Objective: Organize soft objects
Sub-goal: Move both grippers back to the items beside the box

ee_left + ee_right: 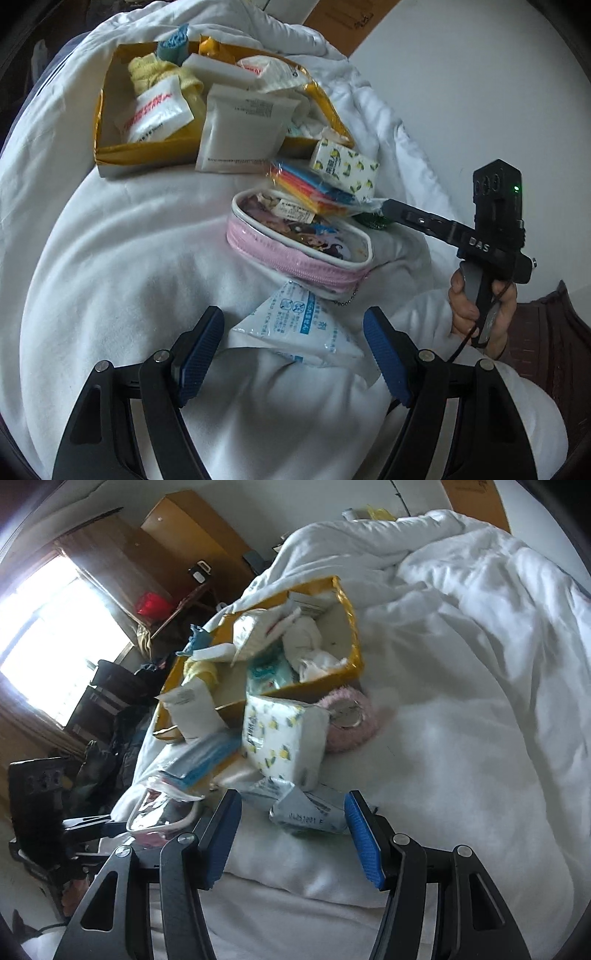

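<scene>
A white and blue plastic packet (295,328) lies on the white duvet (110,258) between the spread blue pads of my left gripper (293,317), which is open and clear of it. Just beyond sit a pink zip pouch (299,243), a pack of coloured cloths (310,184) and a lemon-print tissue pack (345,166). My right gripper (293,797) is open around a crumpled grey-white packet (306,812), next to the tissue pack (284,734). The yellow box (147,151) behind holds several soft packs and cloths. From the left wrist, the right gripper (399,214) reaches in from the right.
A pink fluffy round thing (351,720) lies by the yellow box (351,627). A hand (476,306) grips the right tool's handle. Beyond the bed's left side stand wooden cabinets (122,565), dark bags (110,686) and a bright window (55,635). Rumpled duvet (480,664) fills the right.
</scene>
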{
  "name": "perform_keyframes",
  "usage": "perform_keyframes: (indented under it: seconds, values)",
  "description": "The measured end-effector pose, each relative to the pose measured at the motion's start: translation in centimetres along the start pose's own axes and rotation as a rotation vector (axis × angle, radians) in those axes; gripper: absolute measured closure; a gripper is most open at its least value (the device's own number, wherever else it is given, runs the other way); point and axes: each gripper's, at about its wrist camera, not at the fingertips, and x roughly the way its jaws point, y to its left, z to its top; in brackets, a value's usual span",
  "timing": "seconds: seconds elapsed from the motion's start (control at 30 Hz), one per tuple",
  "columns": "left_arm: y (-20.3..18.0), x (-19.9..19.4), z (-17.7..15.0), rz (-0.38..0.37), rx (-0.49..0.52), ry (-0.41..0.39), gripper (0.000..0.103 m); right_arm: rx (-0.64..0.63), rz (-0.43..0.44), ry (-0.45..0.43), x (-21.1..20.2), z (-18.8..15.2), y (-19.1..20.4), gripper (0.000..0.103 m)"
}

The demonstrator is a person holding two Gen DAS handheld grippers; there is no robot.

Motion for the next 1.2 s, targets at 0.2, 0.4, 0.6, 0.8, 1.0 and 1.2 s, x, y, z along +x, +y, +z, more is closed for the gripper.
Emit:
perform_keyframes:
  seconds: [0.2, 0.4, 0.6, 0.8, 1.0, 1.2]
  values:
    - [-0.8, -0.3, -0.6, -0.025, 0.063, 0.030, 0.026, -0.017, -0.035, 0.000, 0.1, -0.5, 0.1, 0.067]
    - [-0.7, 0.8, -0.8, -0.016, 0.096, 0.061, 0.025, -0.038, -0.044, -0.006, 0.0, -0.7, 0.5, 0.077]
    - [-0.9, 0.6, -0.6, -0.057, 0.147, 0.076, 0.025, -0.066, -0.033, -0.010, -0.4, -0.9, 1.1, 0.080]
    - [-0.9, -0.6, -0.9, -0.064, 0.195, 0.068, 0.025, -0.113, 0.047, -0.009, -1.2, -1.1, 2.8, 0.081]
    - [-0.3, -0.1, -0.6, -0.089, 0.140, 0.076, 0.025, -0.129, 0.048, -0.011, -1.3, -1.2, 3.5, 0.081]
    - [2.1, -1.8, 0.4, -0.202, -0.006, 0.049, 0.025, -0.124, 0.045, -0.004, -1.1, -1.2, 3.3, 0.081]
